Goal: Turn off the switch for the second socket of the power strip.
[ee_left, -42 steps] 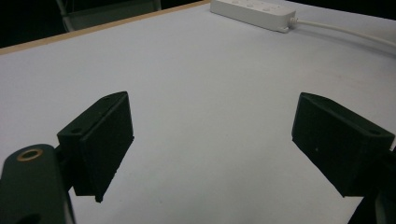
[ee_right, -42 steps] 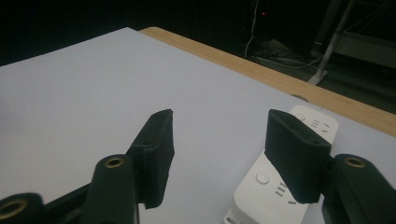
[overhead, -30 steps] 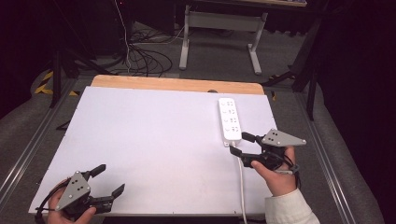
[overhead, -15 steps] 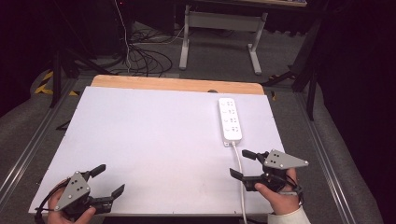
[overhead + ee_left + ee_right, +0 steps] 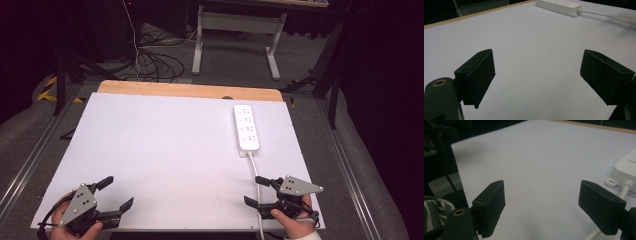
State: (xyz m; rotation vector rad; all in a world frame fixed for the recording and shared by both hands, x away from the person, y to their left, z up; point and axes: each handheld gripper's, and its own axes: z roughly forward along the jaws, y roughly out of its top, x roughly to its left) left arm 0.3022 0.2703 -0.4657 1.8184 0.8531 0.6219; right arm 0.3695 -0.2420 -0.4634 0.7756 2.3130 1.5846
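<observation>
A white power strip point(image 5: 247, 128) lies flat at the far right of the white tabletop point(image 5: 165, 150). Its white cable point(image 5: 256, 172) runs toward the near edge. My right gripper point(image 5: 255, 191) hovers open near the front right corner, its jaws on either side of the cable. In the right gripper view point(image 5: 541, 205) the strip's end point(image 5: 626, 167) and the cable point(image 5: 624, 192) sit just beside the right-hand jaw, with nothing gripped. My left gripper point(image 5: 120, 191) rests open at the front left corner. Its own view point(image 5: 536, 77) shows bare table between the jaws and the strip point(image 5: 559, 5) far off.
A wooden strip point(image 5: 190, 91) borders the table's far edge. Metal rails point(image 5: 35, 155) run along both sides. On the floor beyond lie tangled cables point(image 5: 150, 60) and a white desk frame point(image 5: 235, 35).
The right gripper has pulled back from the power strip's near end toward the table's front edge, staying open. The left gripper has not moved.
</observation>
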